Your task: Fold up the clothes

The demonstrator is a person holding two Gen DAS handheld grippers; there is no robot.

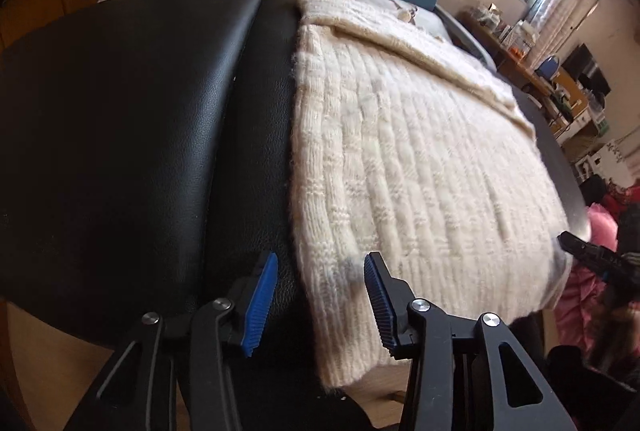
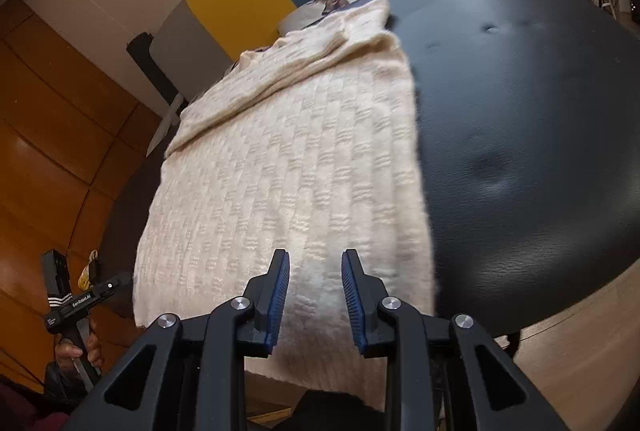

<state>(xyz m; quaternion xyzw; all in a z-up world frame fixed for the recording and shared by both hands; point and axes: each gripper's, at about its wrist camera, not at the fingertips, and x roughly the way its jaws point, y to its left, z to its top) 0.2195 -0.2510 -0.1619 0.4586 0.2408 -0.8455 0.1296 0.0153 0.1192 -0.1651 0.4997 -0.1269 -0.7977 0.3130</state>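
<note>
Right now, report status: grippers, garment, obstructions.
Left gripper open, nothing gripped. Right gripper open, above the hem. Cream knit sweater flat on black table, sleeve folded across. Nothing in the way.

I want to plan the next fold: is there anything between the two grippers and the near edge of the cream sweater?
Nothing visible. The left gripper and right gripper both stand open just above the near hem of the cream sweater, which lies flat on the black padded surface. No object lies on the knit.
</note>
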